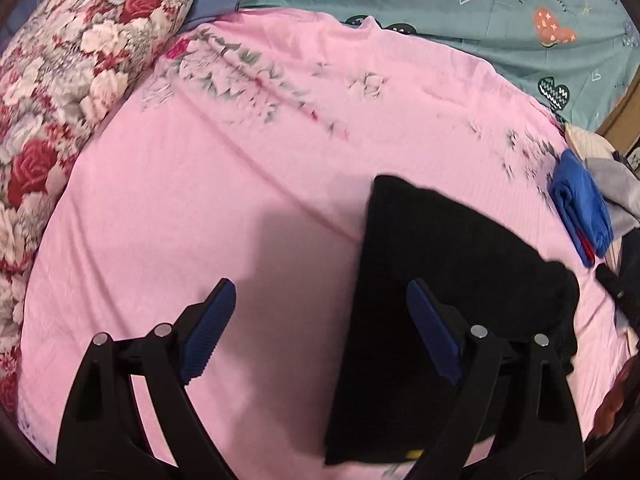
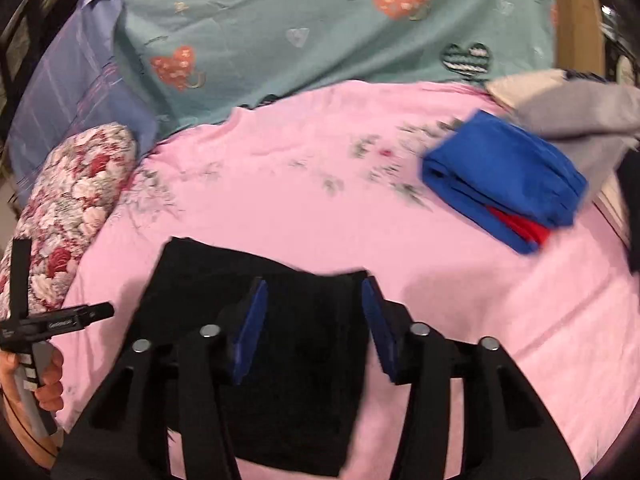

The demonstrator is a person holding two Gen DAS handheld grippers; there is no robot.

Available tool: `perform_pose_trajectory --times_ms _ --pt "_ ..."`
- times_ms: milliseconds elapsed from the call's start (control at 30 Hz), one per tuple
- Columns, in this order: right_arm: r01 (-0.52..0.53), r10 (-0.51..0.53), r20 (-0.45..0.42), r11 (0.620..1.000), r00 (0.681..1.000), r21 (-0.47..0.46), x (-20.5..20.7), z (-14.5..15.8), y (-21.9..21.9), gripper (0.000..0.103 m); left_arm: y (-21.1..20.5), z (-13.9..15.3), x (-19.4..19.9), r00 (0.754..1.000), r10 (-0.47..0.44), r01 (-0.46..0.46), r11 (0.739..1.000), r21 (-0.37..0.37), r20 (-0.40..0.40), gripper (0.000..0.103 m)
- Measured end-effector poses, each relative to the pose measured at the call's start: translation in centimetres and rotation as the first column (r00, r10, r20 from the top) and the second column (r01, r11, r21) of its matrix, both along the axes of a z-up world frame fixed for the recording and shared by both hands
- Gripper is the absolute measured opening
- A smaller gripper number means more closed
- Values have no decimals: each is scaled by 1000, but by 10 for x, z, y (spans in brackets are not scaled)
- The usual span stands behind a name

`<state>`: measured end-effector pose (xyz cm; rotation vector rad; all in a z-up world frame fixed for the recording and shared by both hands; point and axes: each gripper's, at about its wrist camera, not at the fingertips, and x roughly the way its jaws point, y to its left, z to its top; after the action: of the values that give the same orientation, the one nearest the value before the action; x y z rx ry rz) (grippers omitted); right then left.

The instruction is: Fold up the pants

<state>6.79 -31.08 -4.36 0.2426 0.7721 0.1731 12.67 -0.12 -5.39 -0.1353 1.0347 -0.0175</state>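
Pants, black and folded, lie flat on the pink bed sheet. Left gripper gapes wide, empty; right gripper partly open above them, gripping nothing. Blue folded garment far right; floral pillow left.

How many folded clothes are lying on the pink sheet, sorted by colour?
Black: 1, the folded pants
Blue with a red piece showing at its edge: 1, the folded bundle
Total: 2
The grey and cream clothes at the sheet's edge look loose, so they are left out.
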Motion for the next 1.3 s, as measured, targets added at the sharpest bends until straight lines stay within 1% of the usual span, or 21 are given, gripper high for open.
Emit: perform_pose_trajectory --times_ms 100,233,267,333,367,433,467,533,567,633,700,767,800,867,933,1033,1067,1133,1200,1233,1300 --pt "-32 32 -58 999 998 -1 28 -14 27 24 -22 -16 27 997 -42 40 999 -24 -72 89" --pt "-48 45 -133 999 990 -14 38 -33 32 23 -40 -47 50 984 -58 50 997 -53 -171 89" --pt "-48 42 -166 998 985 -34 41 -42 28 23 -41 -56 60 980 -50 44 998 -35 -193 95" --pt "-44 32 -217 998 976 -49 43 -54 14 18 -38 -61 71 983 14 1 996 84 -182 97" --pt "-33 21 -227 998 974 -48 42 -58 4 4 -34 -60 72 984 43 -27 995 95 -174 98" --pt "-13 8 -203 1000 979 -22 33 -58 -10 0 -29 -52 66 983 89 -77 994 82 -161 97" --pt "10 -20 -180 998 983 -56 25 -55 -9 0 -29 -47 60 987 83 -72 994 79 -140 96" --pt "46 -66 -121 986 990 -161 7 -47 1 7 -34 -36 44 995 25 -19 998 63 -100 96" --pt "35 -50 -101 990 994 -140 -2 -43 4 18 -34 -33 40 995 14 -10 999 49 -95 96" --pt "-30 28 -71 999 997 -25 -17 -35 10 19 -35 -30 27 996 -4 4 1000 2 -89 96" --pt "-88 88 -55 996 995 9 -28 -30 20 20 -37 -36 17 995 -8 8 1000 -4 -102 96" --pt "-161 162 -106 987 981 13 -35 -37 34 27 -34 -51 13 991 -3 7 1000 24 -130 98" --pt "-162 156 -153 986 976 -30 -37 -47 38 32 -25 -60 11 988 5 -4 1000 6 -153 101" --pt "-141 120 -188 985 975 -102 -40 -65 33 28 -9 -65 7 984 29 -43 996 -77 -174 100" --pt "-137 124 -173 989 977 -65 -47 -64 26 26 -1 -58 3 983 30 -48 994 -99 -181 99" --pt "-141 150 -133 987 980 76 -60 -44 15 33 12 -49 -11 983 6 -46 976 -213 -184 99" --pt "-147 156 -110 985 982 89 -65 -38 15 36 13 -47 -15 983 -10 -35 970 -240 -183 99" --pt "-172 178 -94 983 979 69 -69 -34 20 41 6 -47 -26 984 -23 -14 978 -206 -175 99" --pt "-192 202 -163 978 966 78 -63 -47 25 43 0 -54 -30 987 -26 10 995 -100 -160 99" --pt "-183 196 -230 980 953 74 -59 -59 25 43 -1 -59 -30 986 -22 11 998 -63 -168 100" --pt "-192 202 -238 979 950 66 -60 -64 25 42 2 -63 -31 986 -8 -5 997 -80 -165 100"
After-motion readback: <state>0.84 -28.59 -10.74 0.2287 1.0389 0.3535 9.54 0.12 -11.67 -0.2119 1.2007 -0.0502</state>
